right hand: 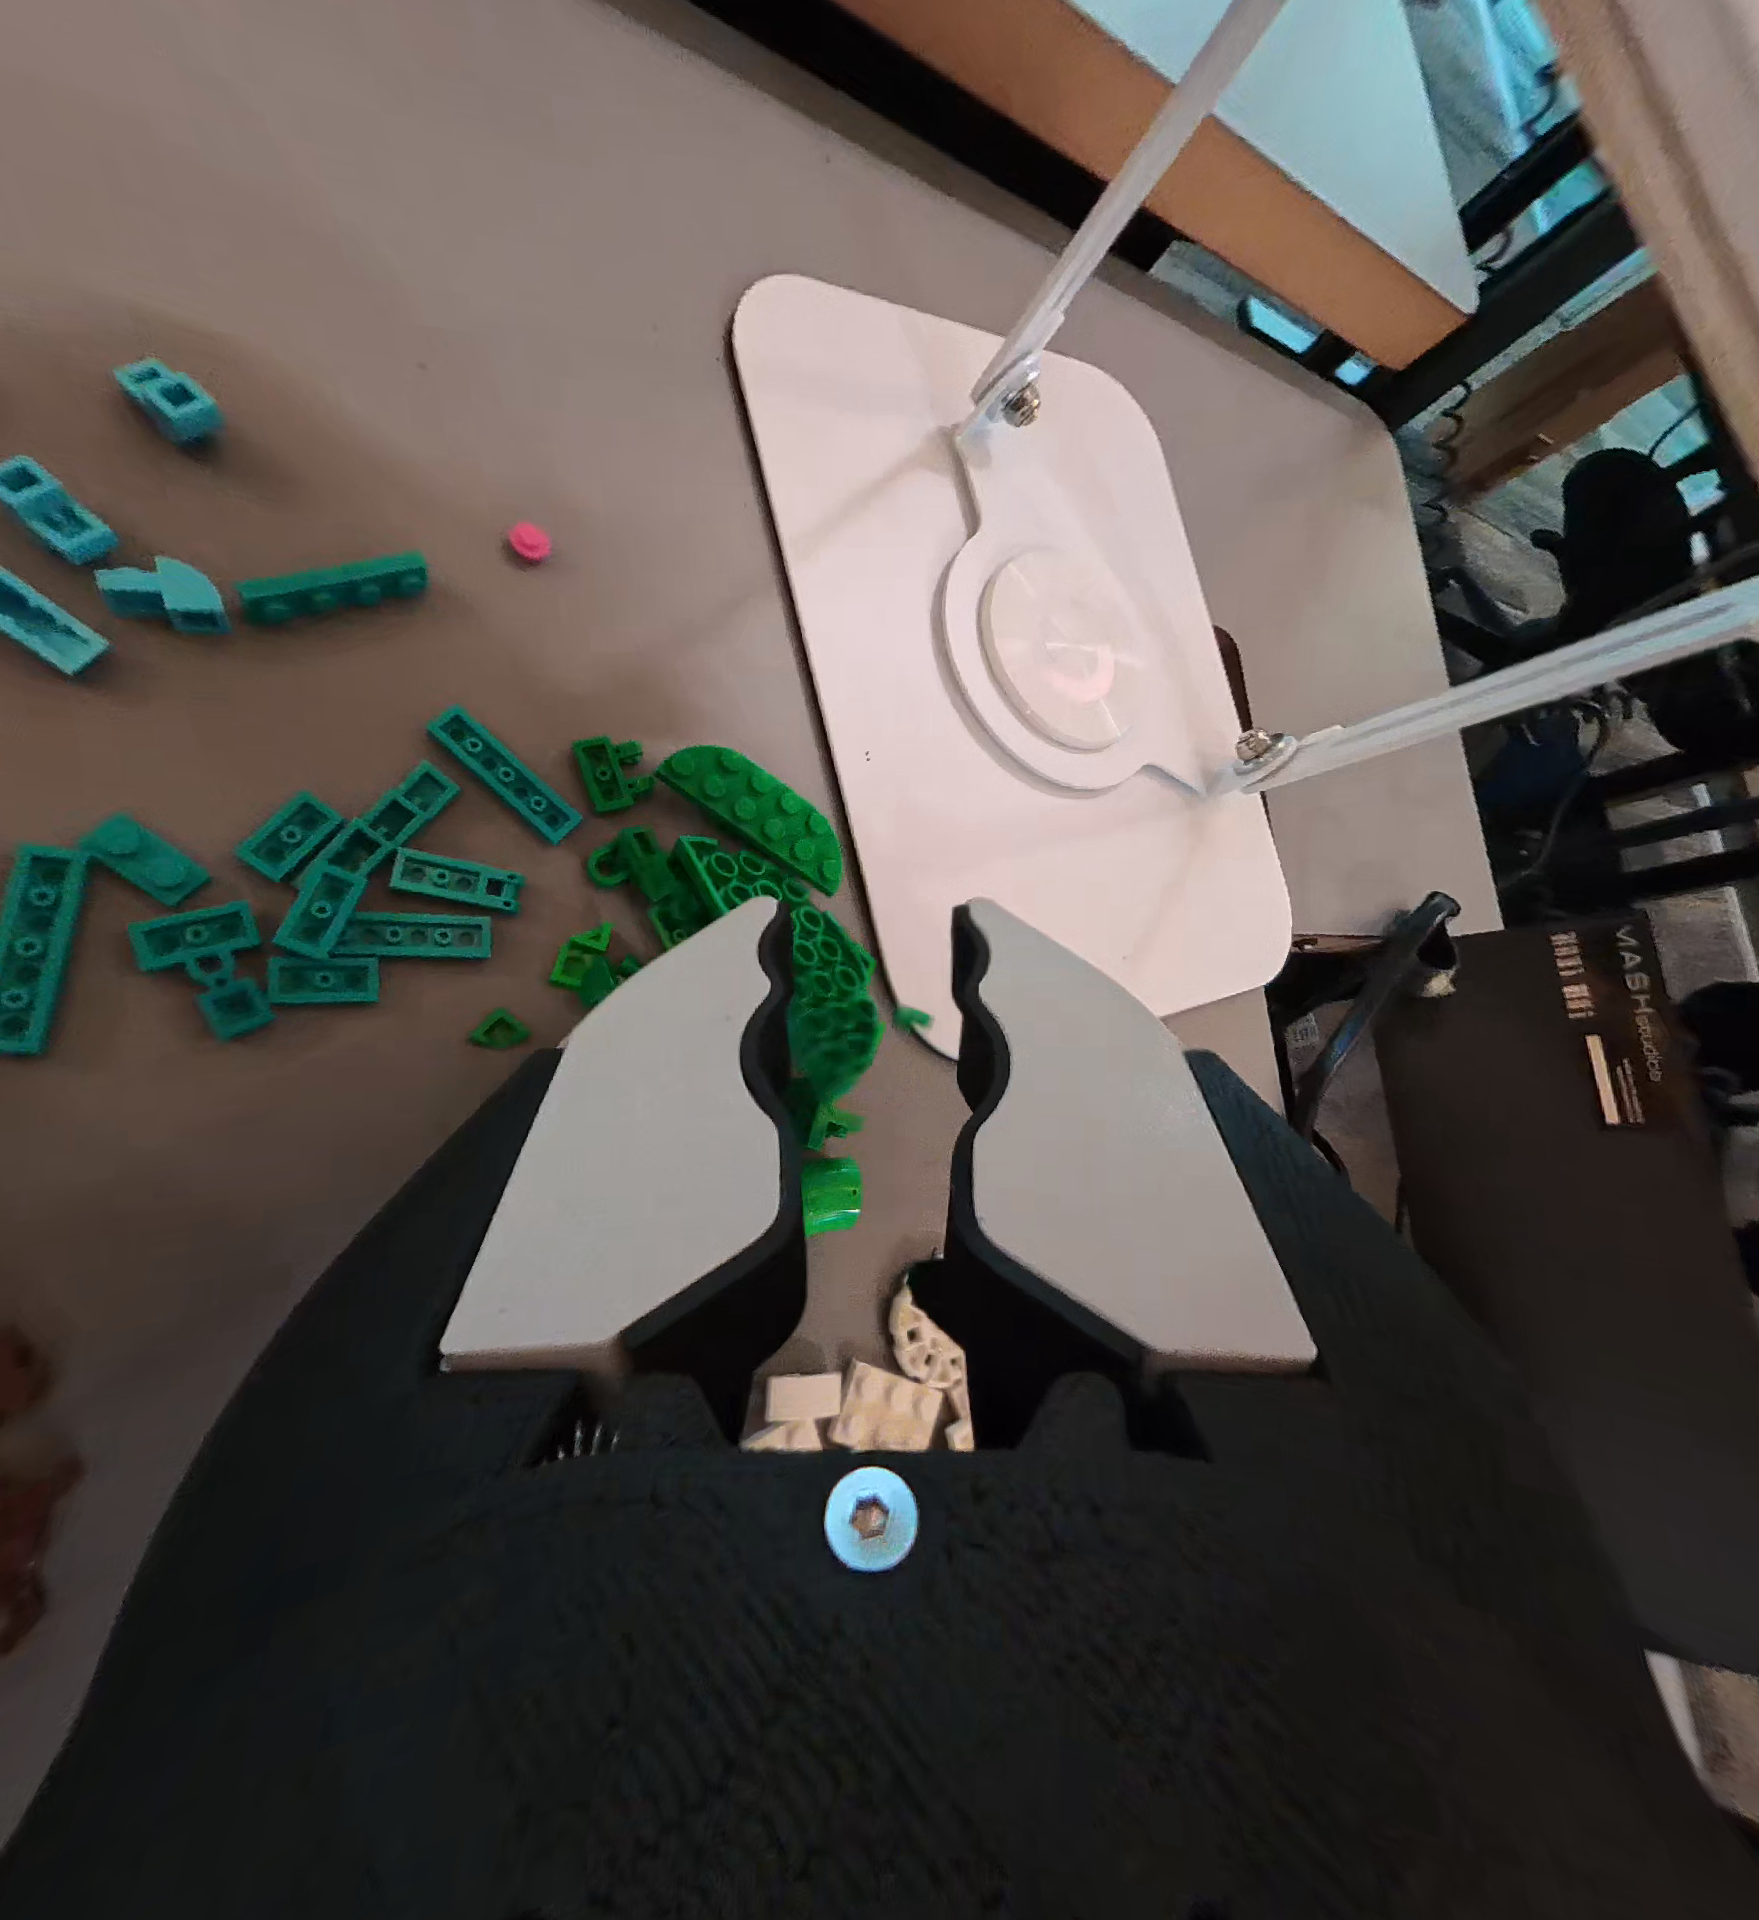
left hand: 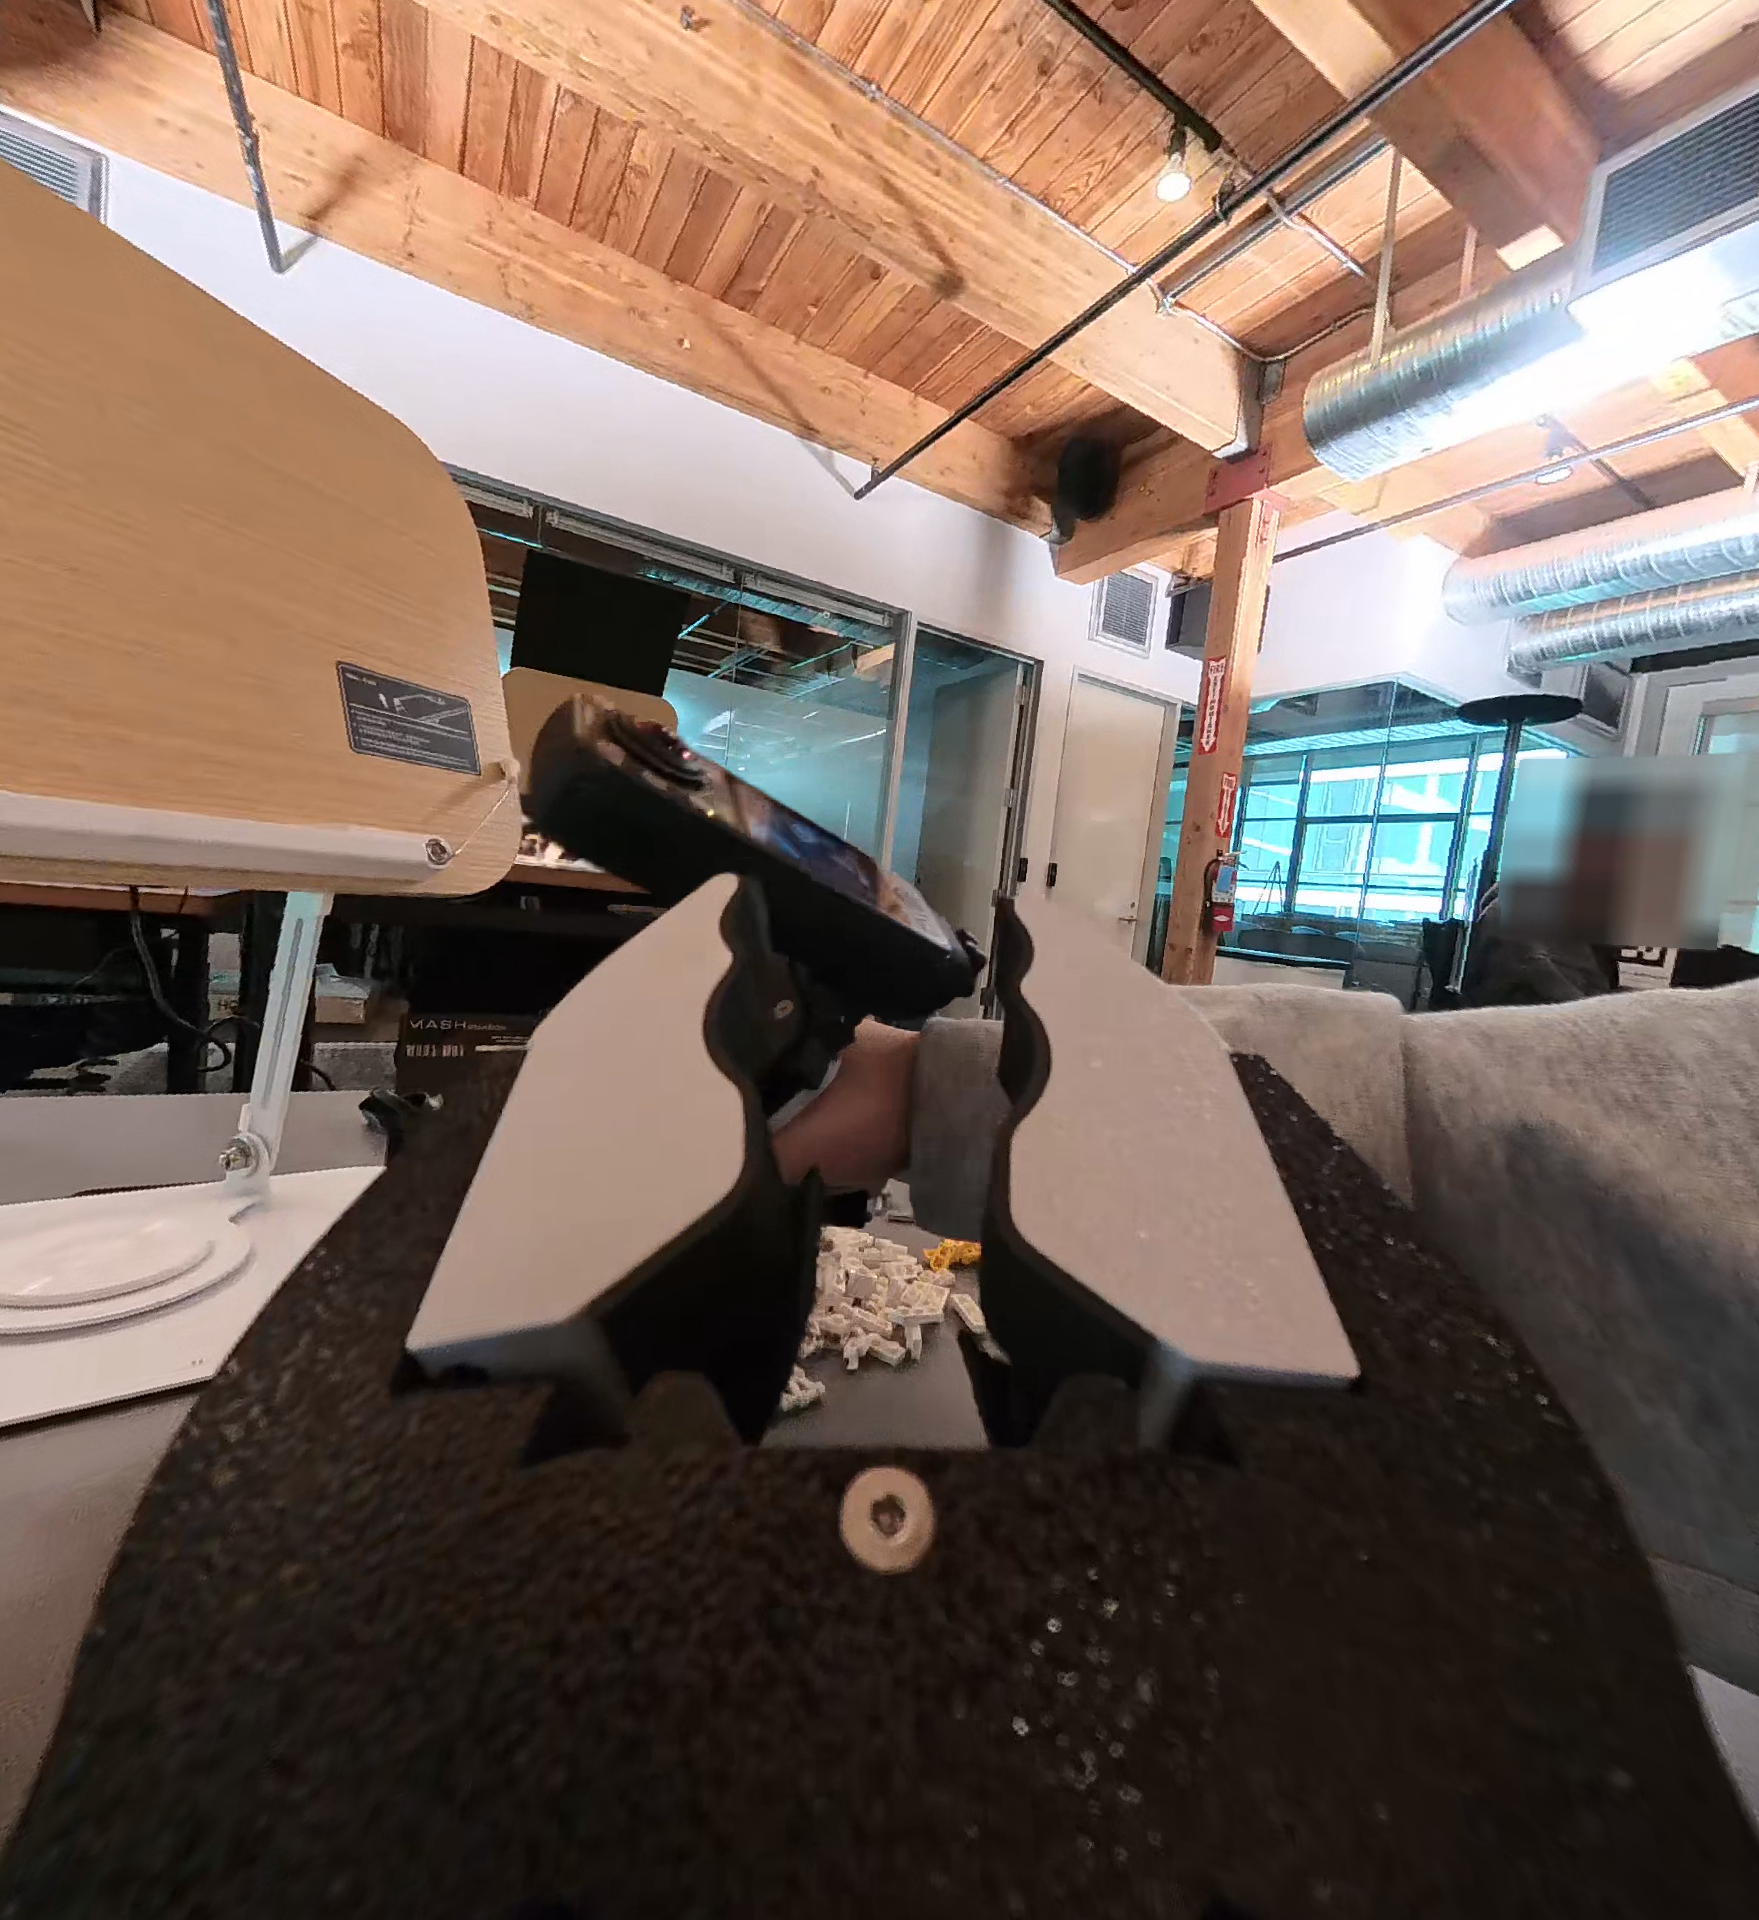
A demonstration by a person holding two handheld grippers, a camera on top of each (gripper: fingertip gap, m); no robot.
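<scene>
My left gripper [left hand: 867,899] is open and empty, raised and looking across the room. Past its fingers the right gripper's black camera body [left hand: 646,800] shows, held by a hand [left hand: 844,1122] in a grey sleeve [left hand: 1477,1195]. A pile of small white bricks [left hand: 875,1309] lies on the table below. My right gripper [right hand: 870,909] is open and empty, looking down over a heap of bright green bricks. A green half-round plate [right hand: 750,810] lies studs up, and another green plate [right hand: 833,997] lies underside up beside the left finger [right hand: 667,1091]. The pads touch nothing.
Dark teal plates [right hand: 335,894], light teal bricks [right hand: 44,582] and a pink stud [right hand: 528,541] lie left on the grey table. A white stand base [right hand: 854,468] with a wooden board [left hand: 179,623] stands close ahead. A black box [right hand: 1581,1247] is at the right. Cream bricks [right hand: 854,1403] lie under the gripper. Across from one pair of fingers to the other is roughly 20 centimetres. To the green plate [right hand: 833,997]: right tips about 4 centimetres, left tips about 20 centimetres.
</scene>
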